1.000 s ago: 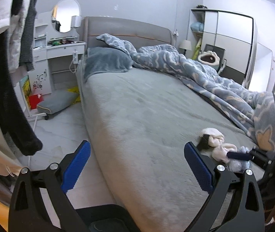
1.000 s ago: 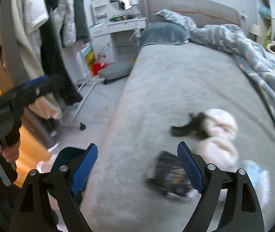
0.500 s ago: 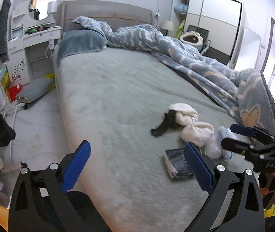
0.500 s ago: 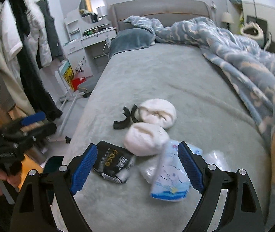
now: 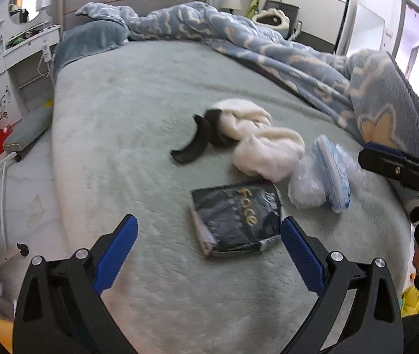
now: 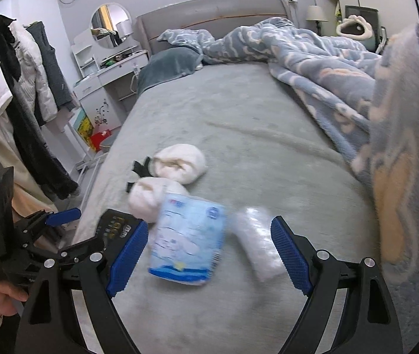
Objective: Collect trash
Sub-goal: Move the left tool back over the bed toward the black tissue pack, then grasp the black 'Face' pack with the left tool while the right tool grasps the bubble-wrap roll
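both the left gripper (image 5: 208, 237) and right gripper (image 6: 206, 244) gape empty; beside the blue pack (image 6: 187, 243), white socks (image 6: 180, 163) risk being grabbed as trash.

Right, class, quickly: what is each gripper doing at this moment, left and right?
Left gripper: open, holding nothing, above the black packet.
Right gripper: open, holding nothing, above the blue tissue pack.

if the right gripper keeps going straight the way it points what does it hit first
Most likely the blue and white packet, which lies on the bed between the open jaws of the right gripper, with a clear plastic wrapper beside it. Depth is hard to judge here.
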### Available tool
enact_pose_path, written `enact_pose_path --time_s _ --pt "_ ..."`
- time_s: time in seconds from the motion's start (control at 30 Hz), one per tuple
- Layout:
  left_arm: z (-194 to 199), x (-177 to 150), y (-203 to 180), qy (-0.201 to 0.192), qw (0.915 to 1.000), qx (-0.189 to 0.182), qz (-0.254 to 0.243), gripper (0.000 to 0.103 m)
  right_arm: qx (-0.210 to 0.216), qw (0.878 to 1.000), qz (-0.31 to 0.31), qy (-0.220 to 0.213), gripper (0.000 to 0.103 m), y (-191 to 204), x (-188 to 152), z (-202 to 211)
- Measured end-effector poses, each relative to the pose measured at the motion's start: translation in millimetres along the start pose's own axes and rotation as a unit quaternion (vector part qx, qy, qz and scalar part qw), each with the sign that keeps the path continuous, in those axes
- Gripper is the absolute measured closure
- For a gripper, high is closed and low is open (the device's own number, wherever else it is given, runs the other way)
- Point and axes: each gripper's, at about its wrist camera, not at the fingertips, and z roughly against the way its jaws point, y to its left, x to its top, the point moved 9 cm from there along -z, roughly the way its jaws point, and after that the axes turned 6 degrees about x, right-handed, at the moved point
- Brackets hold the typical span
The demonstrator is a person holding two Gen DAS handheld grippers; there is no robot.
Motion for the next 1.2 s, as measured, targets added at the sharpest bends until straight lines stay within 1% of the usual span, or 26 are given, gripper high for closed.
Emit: enact_pose_path --time_s 0.1,0.33,0.53,0.67,0.73,0.8,0.83,0.93,1.0,1.17,1.2 --pt "-7.4 -3.1 -10.0 0.007 0.9999 -0.002 -0.01 0.004 -0.013 1.0 0.006 0.007 0.017 -9.6 -4.8 2.1" --pt "-23.5 -9.1 -25.5 0.019 0.9994 0.009 -0.027 0.004 -0.036 0.999 0.016 0.033 0.017 -29.7 -23.1 -0.8" --pt "-28.9 -3.4 -31.0 0.012 0.9994 0.012 -0.03 0.004 -0.052 0.997 0.022 0.048 0.017 -42.1 -31.6 -5.5" --pt "-33.2 0.8 -35.3 0.01 0.9993 0.012 -0.033 0.005 -0.052 0.997 0.032 0.056 0.018 -44.6 -32.0 -9.5" --pt "-36.4 2.6 -37.2 0.01 0.9992 0.015 -0.036 0.006 -0.05 0.996 0.037 0.06 0.024 -44.2 -30.1 -13.1" --pt "-39.3 4.2 -38.0 0.012 0.999 0.018 -0.038 0.01 -0.048 0.996 0.04 0.064 0.028 -44.3 -27.7 -17.1" --pt "-41.3 5.6 -37.9 0.014 0.999 0.019 -0.038 0.015 -0.044 0.996 0.041 0.069 0.031 -43.9 -27.6 -20.0" --pt "-44.0 9.0 -35.2 0.018 0.9991 0.017 -0.033 0.023 -0.043 0.995 0.051 0.08 0.037 -42.1 -27.0 -26.7" --pt "-44.9 11.1 -34.0 0.02 0.9992 0.013 -0.03 0.025 -0.045 0.994 0.056 0.086 0.04 -42.8 -26.0 -30.8" --pt "-46.8 14.4 -34.3 0.023 0.9992 0.008 -0.031 0.028 -0.039 0.993 0.051 0.096 0.059 -42.4 -22.7 -37.9" --pt "-46.6 14.8 -33.7 0.022 0.9992 0.007 -0.032 0.028 -0.04 0.993 0.051 0.096 0.066 -41.1 -21.6 -38.3"
